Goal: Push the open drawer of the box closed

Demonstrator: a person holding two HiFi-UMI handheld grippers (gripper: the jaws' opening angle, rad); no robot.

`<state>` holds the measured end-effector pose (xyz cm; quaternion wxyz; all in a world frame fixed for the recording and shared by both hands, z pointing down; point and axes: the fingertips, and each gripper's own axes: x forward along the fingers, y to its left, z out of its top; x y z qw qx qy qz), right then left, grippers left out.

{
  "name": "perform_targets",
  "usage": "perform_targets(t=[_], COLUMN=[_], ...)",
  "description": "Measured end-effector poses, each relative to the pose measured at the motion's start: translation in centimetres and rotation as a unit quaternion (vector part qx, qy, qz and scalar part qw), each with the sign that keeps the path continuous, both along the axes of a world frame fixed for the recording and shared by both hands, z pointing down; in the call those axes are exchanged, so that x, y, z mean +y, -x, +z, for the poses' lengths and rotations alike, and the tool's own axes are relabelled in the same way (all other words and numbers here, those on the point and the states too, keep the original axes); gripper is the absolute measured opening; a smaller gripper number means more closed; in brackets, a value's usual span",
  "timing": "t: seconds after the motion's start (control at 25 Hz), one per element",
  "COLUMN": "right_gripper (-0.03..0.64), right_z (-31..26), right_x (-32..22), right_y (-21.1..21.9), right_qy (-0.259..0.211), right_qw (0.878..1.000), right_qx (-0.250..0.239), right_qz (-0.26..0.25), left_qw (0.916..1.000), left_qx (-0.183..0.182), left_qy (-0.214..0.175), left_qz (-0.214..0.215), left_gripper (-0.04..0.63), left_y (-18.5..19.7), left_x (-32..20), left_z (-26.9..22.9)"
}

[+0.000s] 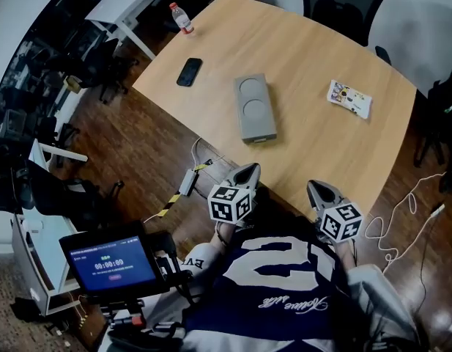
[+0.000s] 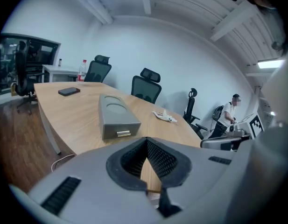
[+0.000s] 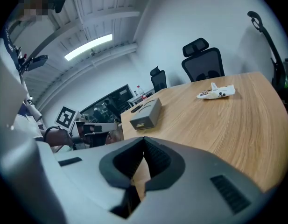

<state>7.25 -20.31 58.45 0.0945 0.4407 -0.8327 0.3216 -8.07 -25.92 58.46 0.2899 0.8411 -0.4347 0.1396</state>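
- A lit screen [image 1: 112, 264] stands on a stand at far left, beside the person and off the worktop [image 1: 313, 152].
- A bottle [image 1: 182, 18] and a dark phone [image 1: 189, 71] sit on the worktop's left part, well apart from the box and clear of any push.
- The left tool [image 1: 247, 171] hovers over the worktop's near edge with its jaws pressed together on nothing. It points toward the box, and a closed tip likely suits pushing.
- The grey box [image 1: 255, 108] lies mid-worktop, lengthwise away from the person. Its drawer front [image 2: 120, 129], with a small handle, faces the person, so a straight forward push should close it. How far the drawer sticks out is hard to tell.
- The right tool [image 1: 322, 191] is also closed and empty, held close to the body and well short of the box.
- A printed packet [image 1: 349, 98] lies at right, well away from the box.
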Motion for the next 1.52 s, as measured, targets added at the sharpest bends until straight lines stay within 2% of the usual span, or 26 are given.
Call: perform_targets(t=[0.12, 0.24, 0.36, 0.6, 0.88, 1.16, 1.44, 1.52], right_gripper=[-0.002, -0.002, -0.002, -0.002, -0.002, -0.002, -0.002, -0.002], right_z=[0.0, -0.5, -1.2, -1.6, -1.0, -1.4, -2.3, -2.7], right_x=[2.4, 5.9, 7.0, 8.4, 9.8, 9.8, 11.4, 12.7], right_y=[-0.4, -1.1, -0.6, 0.5, 2.0, 2.7, 5.9, 7.4], right_qy=[0.001, -0.001, -0.007, -0.009, -0.001, -0.005, -0.015, -0.019], right_qw=[1.0, 0.998, 0.996, 0.993, 0.99, 0.99, 0.99, 0.989], right_qx=[-0.003, -0.012, -0.031, -0.058, -0.066, -0.069, -0.061, -0.057], right_qz=[-0.027, -0.055, -0.078, -0.105, -0.126, -0.122, -0.126, -0.137], left_qw=[0.9992, 0.9964, 0.9938, 0.9905, 0.9899, 0.9915, 0.9927, 0.9923], left_qx=[0.001, 0.016, 0.026, 0.008, 0.0, 0.001, -0.033, -0.031], left_qy=[-0.025, -0.039, -0.04, -0.038, -0.038, -0.032, -0.058, -0.064], left_qz=[-0.032, -0.074, -0.101, -0.132, -0.137, -0.126, -0.101, -0.101], left_gripper=[0.0, 0.001, 0.0, 0.0, 0.0, 0.002, 0.0, 0.0], left_y=[0.0, -0.5, -0.2, 0.9, 1.5, 1.5, 3.8, 4.7], left_x=[2.7, 6.6, 8.7, 11.5, 13.3, 14.6, 17.8, 18.9], left_z=[-2.1, -3.7, -4.5, -4.5, -4.7, -4.4, -5.5, -5.9])
